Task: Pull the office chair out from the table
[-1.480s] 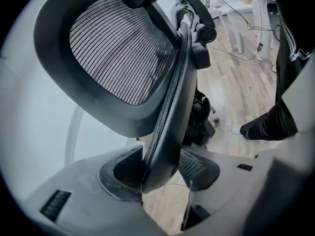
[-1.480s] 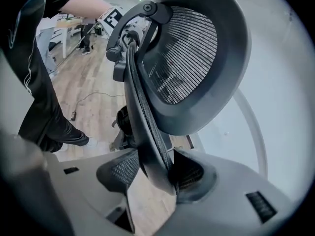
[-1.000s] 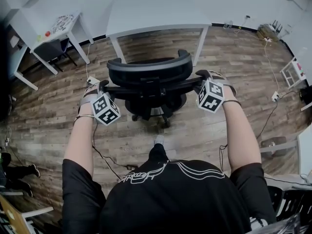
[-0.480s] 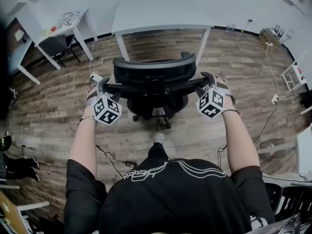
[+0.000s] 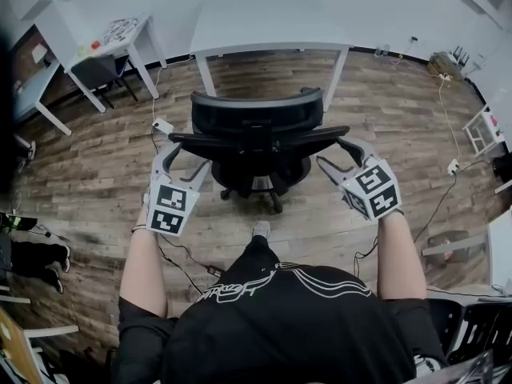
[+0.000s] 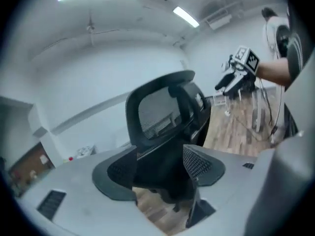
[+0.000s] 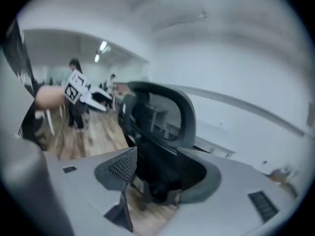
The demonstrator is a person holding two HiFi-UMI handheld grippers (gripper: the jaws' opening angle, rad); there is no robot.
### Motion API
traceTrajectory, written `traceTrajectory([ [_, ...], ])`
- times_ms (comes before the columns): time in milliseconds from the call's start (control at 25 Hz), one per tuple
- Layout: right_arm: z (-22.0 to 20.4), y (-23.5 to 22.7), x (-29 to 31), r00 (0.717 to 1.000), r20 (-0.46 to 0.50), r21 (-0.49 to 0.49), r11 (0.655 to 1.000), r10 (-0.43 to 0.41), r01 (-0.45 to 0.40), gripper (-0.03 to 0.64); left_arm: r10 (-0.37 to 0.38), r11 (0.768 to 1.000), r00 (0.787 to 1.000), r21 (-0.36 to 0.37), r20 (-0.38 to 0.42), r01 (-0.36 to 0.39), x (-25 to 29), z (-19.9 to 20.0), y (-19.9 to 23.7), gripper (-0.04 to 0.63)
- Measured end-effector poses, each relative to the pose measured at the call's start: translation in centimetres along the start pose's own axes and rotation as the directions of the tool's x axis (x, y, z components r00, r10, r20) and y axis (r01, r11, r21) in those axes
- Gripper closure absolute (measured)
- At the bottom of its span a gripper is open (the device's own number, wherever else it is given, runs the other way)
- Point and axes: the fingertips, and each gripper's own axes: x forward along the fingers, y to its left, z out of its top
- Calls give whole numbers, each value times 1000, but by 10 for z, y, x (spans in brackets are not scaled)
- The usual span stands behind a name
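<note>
1. As the white rectangular table (image 5: 272, 22) marks the far end of the scene, everything else lies on its near side, over the brown wood-plank floor (image 5: 400, 110).
2. The black mesh-backed office chair (image 5: 256, 114) stands just out from the table's near edge, in line with the gap between its two front legs. Its backrest is turned away from the table. The seat looks clear of the tabletop, so the pull seems about done.
3. The left gripper (image 5: 182, 160) hangs farther from the table than the chair's back, toward the table's left end. Its jaws are opening, with nothing between them, and they sit apart from the chair's left armrest (image 5: 188, 140).
4. The right gripper (image 5: 332, 152) mirrors it toward the table's right end. Its jaws are also opening on nothing, just short of the right armrest (image 5: 332, 132).
5. Letting go cleanly probably matters most now. Both pairs of jaws should be spread wide before drawing away from the table, evenly, so no finger snags an armrest and swivels or rolls the chair.
</note>
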Motion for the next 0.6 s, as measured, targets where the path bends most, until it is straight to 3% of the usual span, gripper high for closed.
traceTrajectory([
  [80, 28, 30, -19, 986, 125, 125, 984, 111, -126, 341, -68, 991, 994, -112, 91, 78, -18, 26, -23, 302],
  [160, 51, 53, -37, 958, 230, 171, 961, 174, -215, 344, -128, 970, 972, -177, 197, 164, -36, 54, -47, 309],
  [200, 60, 62, -46, 942, 275, 183, 952, 191, -246, 350, -149, 962, 956, -187, 252, 200, -45, 67, -58, 331],
  [280, 74, 78, -61, 917, 346, 199, 939, 201, -281, 379, -180, 949, 919, -183, 351, 256, -63, 89, -77, 439],
  [400, 88, 95, -76, 898, 406, 213, 938, 170, -274, 466, -219, 922, 872, -201, 437, 332, -81, 109, -97, 512],
  [480, 90, 113, -86, 880, 436, 221, 926, 188, -307, 549, -249, 884, 843, -244, 476, 399, -93, 115, -109, 551],
  [600, 98, 153, -99, 831, 485, 237, 873, 273, -425, 572, -297, 809, 811, -318, 504, 494, -118, 112, -120, 589],
])
